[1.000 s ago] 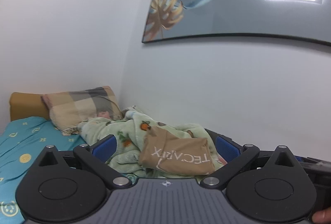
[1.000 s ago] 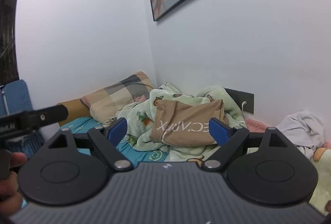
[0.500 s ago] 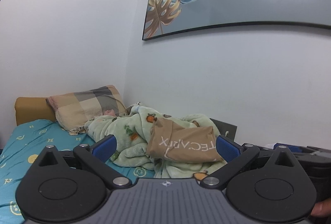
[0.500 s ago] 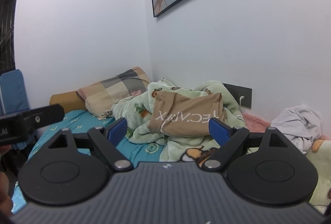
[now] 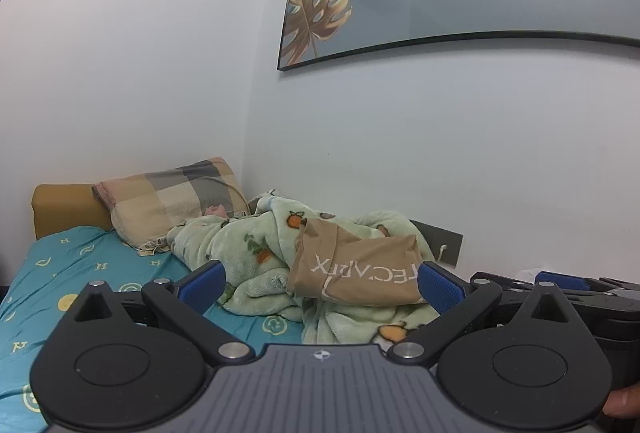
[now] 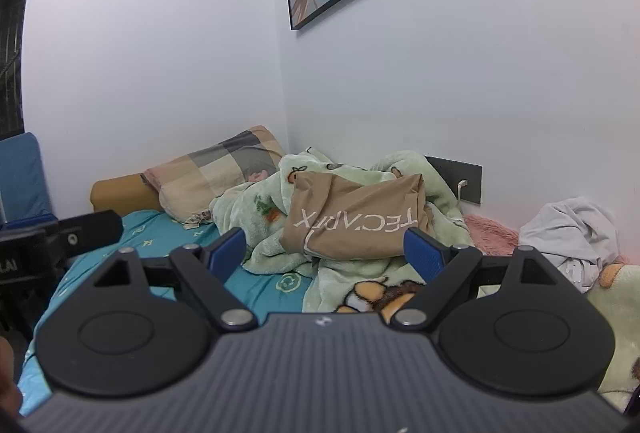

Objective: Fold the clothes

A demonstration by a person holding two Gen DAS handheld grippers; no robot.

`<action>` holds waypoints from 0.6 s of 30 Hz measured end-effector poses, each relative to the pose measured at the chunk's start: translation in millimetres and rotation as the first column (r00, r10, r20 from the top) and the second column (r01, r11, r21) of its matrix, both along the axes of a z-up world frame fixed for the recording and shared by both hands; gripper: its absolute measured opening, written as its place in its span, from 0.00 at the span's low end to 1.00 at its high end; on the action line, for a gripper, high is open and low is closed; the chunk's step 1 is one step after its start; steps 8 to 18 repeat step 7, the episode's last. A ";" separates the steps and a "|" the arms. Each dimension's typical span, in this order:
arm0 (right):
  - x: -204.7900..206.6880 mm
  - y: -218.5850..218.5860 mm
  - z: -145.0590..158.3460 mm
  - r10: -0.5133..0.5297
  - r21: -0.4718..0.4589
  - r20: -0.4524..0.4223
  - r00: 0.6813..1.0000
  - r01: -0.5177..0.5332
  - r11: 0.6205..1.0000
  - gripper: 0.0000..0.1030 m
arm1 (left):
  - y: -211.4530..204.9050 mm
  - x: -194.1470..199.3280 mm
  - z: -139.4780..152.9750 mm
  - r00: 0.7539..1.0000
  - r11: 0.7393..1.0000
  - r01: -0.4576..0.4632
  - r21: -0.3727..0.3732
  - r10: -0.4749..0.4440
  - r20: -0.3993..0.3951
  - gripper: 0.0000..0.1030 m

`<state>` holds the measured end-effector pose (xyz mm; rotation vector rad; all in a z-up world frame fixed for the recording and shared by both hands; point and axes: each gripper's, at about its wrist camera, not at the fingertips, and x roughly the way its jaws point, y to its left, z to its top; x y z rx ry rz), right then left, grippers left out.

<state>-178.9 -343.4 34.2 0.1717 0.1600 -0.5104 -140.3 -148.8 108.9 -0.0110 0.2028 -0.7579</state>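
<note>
A tan garment with white lettering (image 5: pixel 360 273) lies folded on a pale green fleece blanket (image 5: pixel 248 253) at the far side of the bed; it also shows in the right wrist view (image 6: pixel 356 221). A crumpled white garment (image 6: pixel 572 229) lies at the right against the wall. My left gripper (image 5: pixel 320 281) is open and empty, held well short of the tan garment. My right gripper (image 6: pixel 326 253) is open and empty too, at a similar distance. The right gripper's body shows at the right edge of the left wrist view (image 5: pixel 580 289).
The bed has a teal patterned sheet (image 5: pixel 60 281), a checked pillow (image 5: pixel 172 197) and an ochre headboard (image 5: pixel 64 205) in the corner. A pink fluffy cloth (image 6: pixel 488 229) and a cartoon-print blanket (image 6: pixel 376 293) lie near the right. A wall socket (image 6: pixel 460 177) sits behind the blankets.
Both grippers have tilted and backed off a little, so the bed and tan garment sit slightly lower and more sheet shows. Both stay open.
</note>
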 end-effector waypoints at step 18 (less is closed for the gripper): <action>-3.6 6.6 3.4 0.005 -0.011 -0.003 1.000 -0.005 1.000 0.85 | 5.4 -3.5 2.6 1.000 1.000 -0.004 -0.003 0.004 -0.011 1.00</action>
